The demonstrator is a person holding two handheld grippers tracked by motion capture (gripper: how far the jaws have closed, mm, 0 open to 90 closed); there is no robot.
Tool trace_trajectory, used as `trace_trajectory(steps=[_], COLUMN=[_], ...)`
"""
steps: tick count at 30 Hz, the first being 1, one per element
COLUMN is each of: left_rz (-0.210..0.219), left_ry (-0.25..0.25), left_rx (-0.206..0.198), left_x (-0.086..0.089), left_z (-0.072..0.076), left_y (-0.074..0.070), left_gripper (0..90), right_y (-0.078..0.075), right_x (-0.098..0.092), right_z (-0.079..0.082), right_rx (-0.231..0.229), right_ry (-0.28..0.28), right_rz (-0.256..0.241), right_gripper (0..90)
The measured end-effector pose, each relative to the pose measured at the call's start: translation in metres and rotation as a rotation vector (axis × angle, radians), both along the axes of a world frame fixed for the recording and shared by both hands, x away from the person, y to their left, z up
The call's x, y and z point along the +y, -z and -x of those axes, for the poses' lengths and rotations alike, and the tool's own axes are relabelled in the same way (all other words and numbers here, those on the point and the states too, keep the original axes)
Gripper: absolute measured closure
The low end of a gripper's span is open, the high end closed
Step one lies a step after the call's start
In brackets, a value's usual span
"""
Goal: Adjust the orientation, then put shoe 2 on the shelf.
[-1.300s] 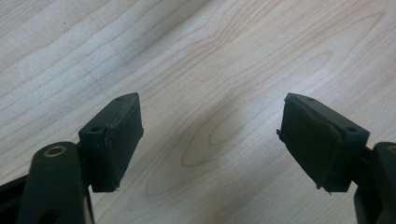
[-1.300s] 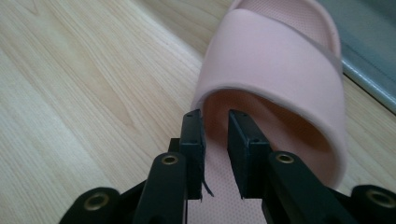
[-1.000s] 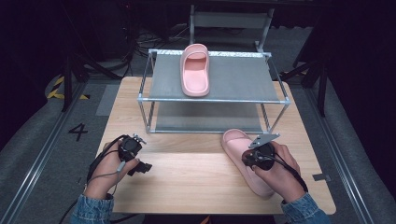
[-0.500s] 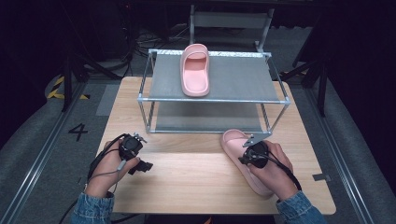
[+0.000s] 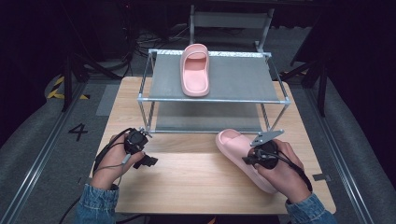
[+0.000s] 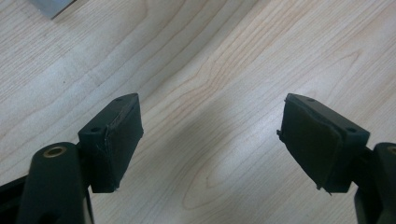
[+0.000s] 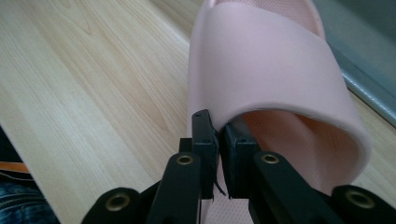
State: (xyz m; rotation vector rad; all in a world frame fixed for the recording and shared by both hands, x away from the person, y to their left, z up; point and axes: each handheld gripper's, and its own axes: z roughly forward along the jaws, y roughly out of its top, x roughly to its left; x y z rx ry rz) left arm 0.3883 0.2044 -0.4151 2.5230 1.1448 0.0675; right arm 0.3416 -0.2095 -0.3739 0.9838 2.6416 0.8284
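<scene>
A pink slipper (image 5: 232, 142) lies on the wooden table (image 5: 196, 186) at the right, toe toward the rack. My right gripper (image 5: 252, 160) is shut on its left side wall, just under the strap. In the right gripper view the jaws pinch that wall of the slipper (image 7: 266, 60) at the gripper (image 7: 220, 135). A second pink slipper (image 5: 195, 70) rests on the rack's top shelf, left of centre. My left gripper (image 5: 148, 161) hovers low over the table's left part. In the left gripper view it (image 6: 212, 140) stands open with bare wood between its pads.
A metal-framed rack (image 5: 215, 99) with a grey top shelf and a lower shelf stands at the table's far half. A grey chair (image 5: 231, 21) is behind it. Dark floor surrounds the table.
My right hand shifted slightly over the slipper on the table and back. The slippers and my left gripper have stayed where they were.
</scene>
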Motion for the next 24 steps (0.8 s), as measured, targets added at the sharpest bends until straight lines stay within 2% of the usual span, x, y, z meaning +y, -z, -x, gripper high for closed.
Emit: trace_trajectory(steps=[11,24], left_rz=[0.014,0.017], left_ry=[0.001,-0.011], left_rx=[-0.004,-0.007], left_x=[0.001,0.009], left_z=[-0.003,0.001], left_y=[-0.004,-0.005], left_gripper=[21.7,21.7], right_y=[-0.050,-0.111], right_x=[-0.005,-0.008], right_z=[0.002,-0.010], right_rx=[-0.001,-0.005], right_ry=[-0.013,-0.021], right_rz=[-0.019,-0.055], right_gripper=[84.3,84.0])
